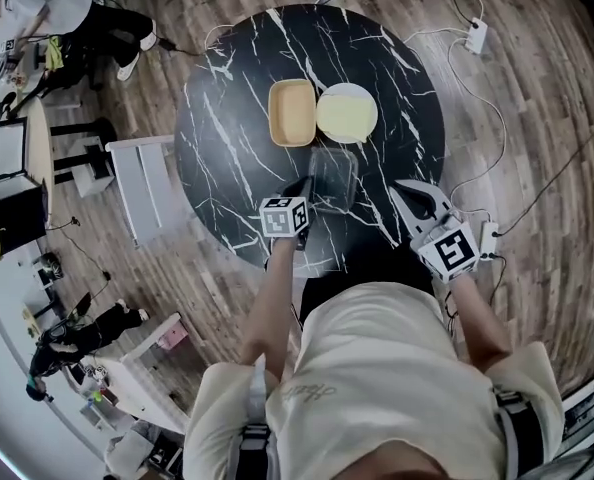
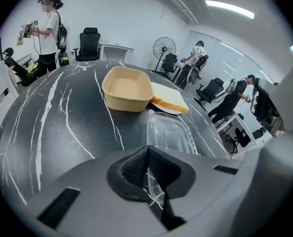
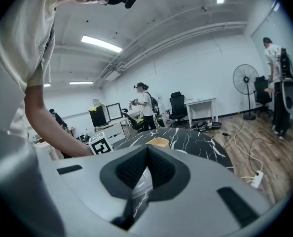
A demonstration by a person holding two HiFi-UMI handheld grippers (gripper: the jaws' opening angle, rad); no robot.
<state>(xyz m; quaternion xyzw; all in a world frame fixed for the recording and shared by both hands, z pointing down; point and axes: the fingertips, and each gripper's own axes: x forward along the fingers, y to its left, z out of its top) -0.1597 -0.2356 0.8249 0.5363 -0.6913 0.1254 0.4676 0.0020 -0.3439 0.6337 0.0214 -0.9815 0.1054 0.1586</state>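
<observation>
The left gripper (image 1: 305, 184) has its jaws clenched on the near edge of a clear plastic lid (image 1: 335, 176). The lid lies flat on the black table (image 1: 227, 118) and runs out straight ahead of those jaws. Past the far end of the lid sits a tan box (image 1: 291, 113), a bit to the left of the jaws. A round yellow plate (image 1: 347, 113) touches the box on its right side. The right gripper (image 1: 409, 196) is over the table edge, near the right of the lid. Its jaws are pressed together with nothing in them.
</observation>
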